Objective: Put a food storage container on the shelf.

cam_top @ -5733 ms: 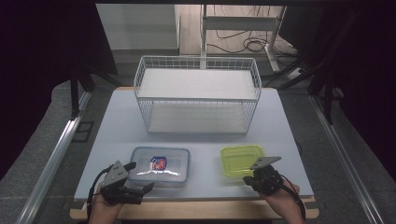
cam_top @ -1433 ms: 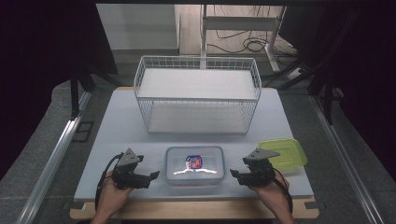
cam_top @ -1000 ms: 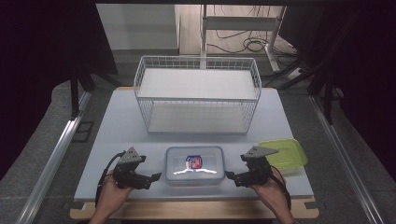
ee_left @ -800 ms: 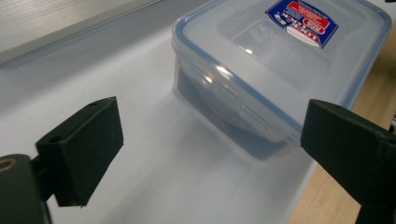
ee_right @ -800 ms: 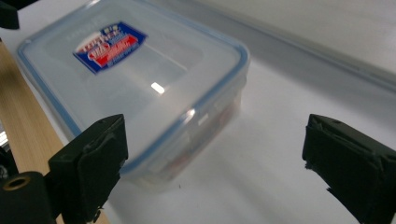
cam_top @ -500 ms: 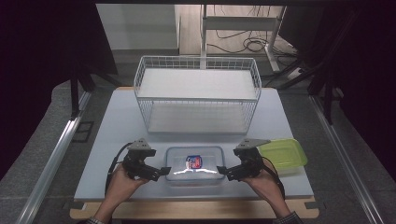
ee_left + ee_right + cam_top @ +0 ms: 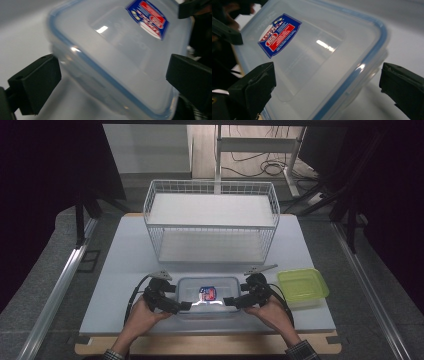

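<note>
Left gripper (image 7: 184,305), right gripper (image 7: 230,301) flanking container (image 7: 207,295)

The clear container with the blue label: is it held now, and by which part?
Nothing is held. Both the left gripper and the right gripper stand open at the short ends of the clear container, their jaws not pressing it.

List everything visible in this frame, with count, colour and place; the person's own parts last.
Lidded container: one, clear with blue seal and a blue-and-red label, near edge of table, between the two grippers.
Green container: one, yellow-green, right of the lidded container.
Wire basket: one, white, middle to far part of table.
Table: one, pale grey top.
Left gripper: one, black, jaws open, at the container's left end.
Right gripper: one, black, jaws open, at its right end.
Hands: two, coming in from the near edge.
</note>
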Tool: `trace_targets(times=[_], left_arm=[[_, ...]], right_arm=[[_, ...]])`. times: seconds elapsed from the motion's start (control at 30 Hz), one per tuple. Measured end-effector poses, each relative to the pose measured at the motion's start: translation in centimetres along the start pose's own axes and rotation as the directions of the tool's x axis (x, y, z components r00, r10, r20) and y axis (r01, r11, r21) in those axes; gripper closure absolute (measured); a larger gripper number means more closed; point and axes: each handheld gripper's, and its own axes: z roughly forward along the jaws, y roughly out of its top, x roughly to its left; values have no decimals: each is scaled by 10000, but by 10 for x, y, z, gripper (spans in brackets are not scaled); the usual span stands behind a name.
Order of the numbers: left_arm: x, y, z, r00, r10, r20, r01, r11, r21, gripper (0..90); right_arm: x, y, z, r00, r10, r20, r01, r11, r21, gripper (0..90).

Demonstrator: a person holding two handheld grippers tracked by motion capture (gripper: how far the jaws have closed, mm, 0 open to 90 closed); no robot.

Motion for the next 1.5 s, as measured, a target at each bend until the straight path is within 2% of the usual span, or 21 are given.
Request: trace_targets(times=[0.1,0.27,0.37,0.4,0.43,0.47,0.57,0.7,0.83,0.9,1.1,1.23,1.4,1.5], left_arm=[[1,-1,0,9998,-129,141,127,9998,160,0],[1,-7,-2,9964,-699,476,692,9975,175,26],[-4,-8,-6,9980,-572,278,567,9982,178,61],[-4,-8,-6,9980,-572,278,567,9982,178,76],[-7,-11,-10,9988,-469,144,468,9989,22,103],[-8,-12,-13,9984,-545,139,546,9984,-111,137],[-8,-18,-21,9976,-626,291,640,9967,-500,239],[-12,-23,-29,9971,-671,355,699,9939,-858,371],[-16,-23,-31,9966,-807,159,820,9911,-1048,411],[-16,-22,-32,9964,-847,77,850,9885,-1253,438],[-17,-21,-32,9943,-1069,-28,1052,9825,-1537,459],[-17,-20,-34,9942,-1066,-136,1030,9810,-1645,476],[-17,-18,-34,9947,-1014,-186,971,9821,-1616,478],[-18,-15,-34,9950,-970,-250,916,9822,-1640,473]], right_arm=[[-3,-3,5,9973,442,-595,-433,9989,167,3],[-1,-7,3,9956,640,-683,-622,9977,279,38],[0,-10,-6,9956,579,-731,-562,9981,250,134],[0,-10,-6,9956,579,-731,-562,9981,250,134],[1,-13,-12,9962,500,-718,-490,9987,160,183],[2,-14,-14,9963,437,-744,-425,9989,187,199],[6,-17,-20,9969,270,-740,-254,9994,223,259],[8,-20,-30,9967,393,-713,-411,9989,-230,380],[9,-22,-35,9950,703,-703,-736,9963,-447,446],[9,-24,-39,9938,854,-714,-905,9932,-729,491],[13,-24,-40,9951,916,-375,-950,9902,-1020,494],[19,-24,-41,9985,552,11,-546,9904,-1267,505],[19,-23,-43,9990,456,25,-446,9854,-1643,518],[22,-19,-47,9996,245,166,-212,9843,-1754,522]])
